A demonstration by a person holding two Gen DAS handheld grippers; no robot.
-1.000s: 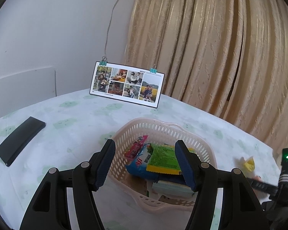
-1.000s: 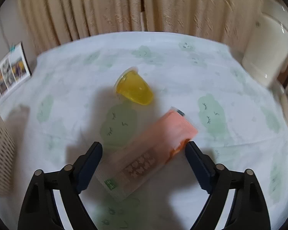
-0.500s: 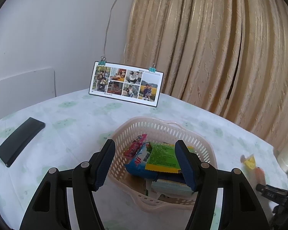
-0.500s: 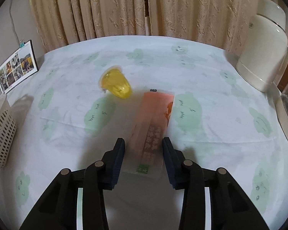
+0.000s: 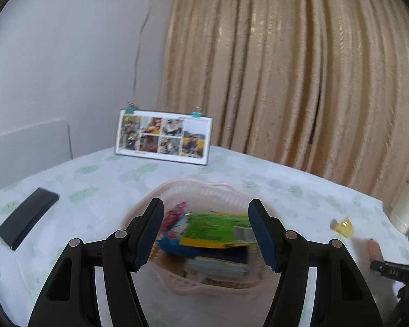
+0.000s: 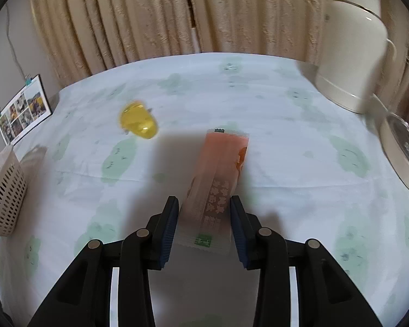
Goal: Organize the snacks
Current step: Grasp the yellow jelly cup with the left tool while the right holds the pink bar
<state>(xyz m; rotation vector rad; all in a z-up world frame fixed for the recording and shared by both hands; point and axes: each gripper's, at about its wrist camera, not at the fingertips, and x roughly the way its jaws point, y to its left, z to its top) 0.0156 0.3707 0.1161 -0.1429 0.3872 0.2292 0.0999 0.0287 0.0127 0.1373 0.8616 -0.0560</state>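
My right gripper is shut on the near end of a long orange-pink snack packet. The packet points away from me and casts a shadow on the tablecloth. A yellow jelly cup lies on its side to the packet's far left. My left gripper is open and holds nothing. It hovers over a pale plastic basket that holds a green packet, a blue one and others. In the left wrist view the jelly cup and the orange-pink packet show far right.
A clipped photo card stands at the table's back by the beige curtain. On the left lies a flat black case. A white kettle and a glass-lidded dish stand at the right. The basket sits at the far left.
My right gripper went from wide open to shut on the orange-pink packet, which turned from diagonal to pointing away. The left gripper stayed open over the basket, shifting slightly.
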